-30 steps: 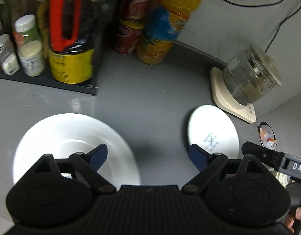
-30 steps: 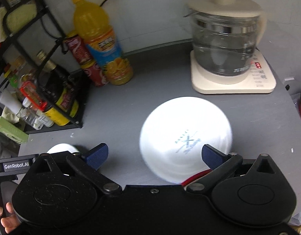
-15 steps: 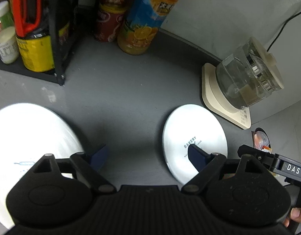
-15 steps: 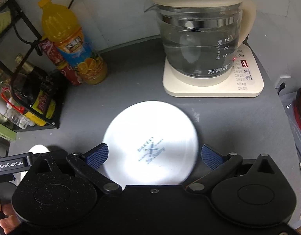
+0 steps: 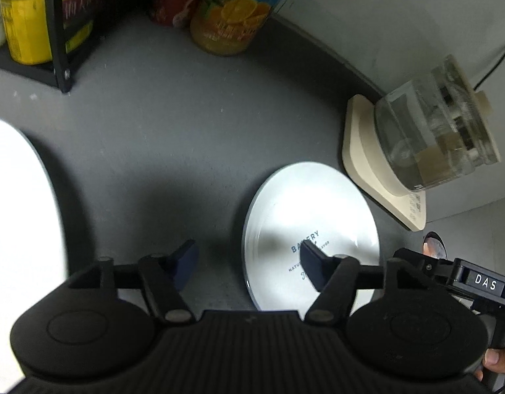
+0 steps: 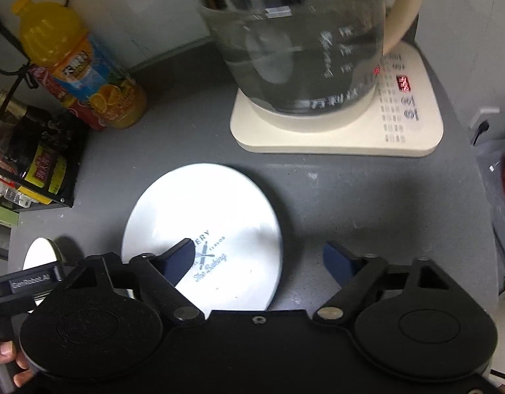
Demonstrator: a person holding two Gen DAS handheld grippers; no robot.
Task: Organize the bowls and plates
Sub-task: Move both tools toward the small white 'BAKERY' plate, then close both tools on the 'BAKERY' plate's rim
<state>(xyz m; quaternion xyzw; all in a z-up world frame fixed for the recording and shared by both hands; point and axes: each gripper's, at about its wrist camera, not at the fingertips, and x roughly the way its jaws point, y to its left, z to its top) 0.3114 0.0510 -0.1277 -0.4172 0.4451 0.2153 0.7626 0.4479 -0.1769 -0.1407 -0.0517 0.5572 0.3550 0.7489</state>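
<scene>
A small white plate (image 5: 318, 210) printed "BAKERY" lies flat on the grey counter (image 5: 160, 138). My left gripper (image 5: 249, 257) hangs low over its left rim, one finger above the plate and the other above bare counter. The jaws are closing with the rim between them, and the pads do not touch it. In the right wrist view my right gripper (image 6: 259, 257) straddles the right rim of the same plate (image 6: 213, 210), also closing without touching. A large white plate (image 5: 19, 229) lies at the far left, seen small from the right wrist (image 6: 39, 252).
A glass kettle (image 6: 301, 39) on a cream base (image 6: 400, 134) stands just behind the small plate. An orange juice bottle (image 6: 85, 69) and red cans stand at the back. A black rack (image 5: 58, 32) of bottles is at back left. A wall socket (image 6: 482, 124) is at right.
Both grippers have come down and in toward the small plate, which now looks larger. Both pairs of jaws have narrowed. The large plate has slid to the left edge of the left wrist view.
</scene>
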